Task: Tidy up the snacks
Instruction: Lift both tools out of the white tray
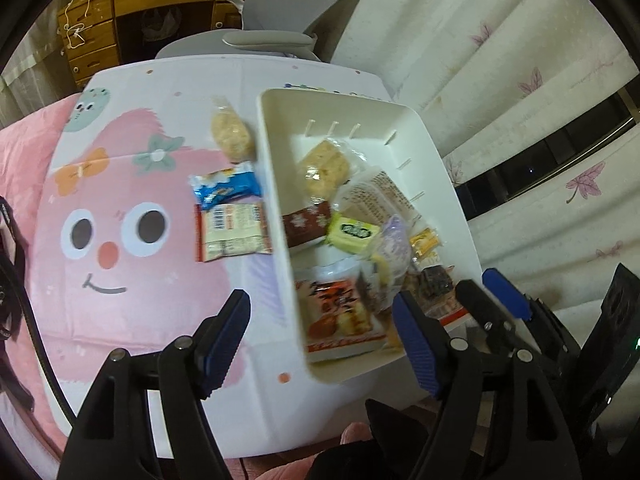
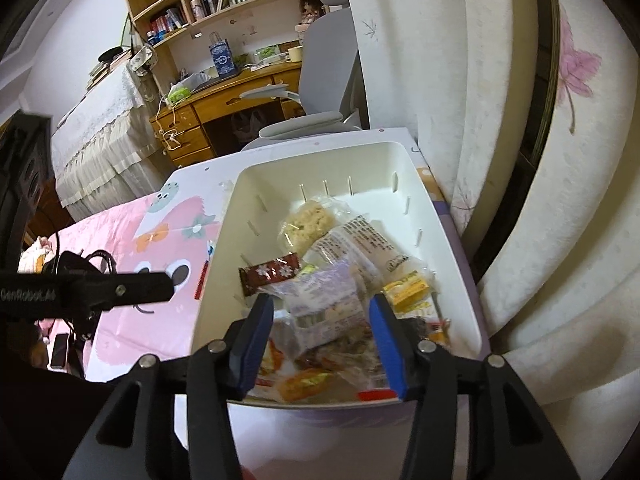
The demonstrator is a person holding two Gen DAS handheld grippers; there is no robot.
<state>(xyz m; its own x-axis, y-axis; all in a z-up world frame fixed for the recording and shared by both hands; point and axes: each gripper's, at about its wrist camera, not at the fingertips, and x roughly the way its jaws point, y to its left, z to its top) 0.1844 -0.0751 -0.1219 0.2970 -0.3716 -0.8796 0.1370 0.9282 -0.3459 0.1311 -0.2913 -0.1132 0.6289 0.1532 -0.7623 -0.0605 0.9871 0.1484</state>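
Your left tongs hang released, nothing between the pads, above the near edge of the worktop. Your right tongs are released too, over the near end of the white bin, clear of the purple packet below. The bin sits along the worktop's right edge, heaped with snacks. 3 packets lie just outside its left wall: a rice cake, a blue wrapper, a barcoded packet.
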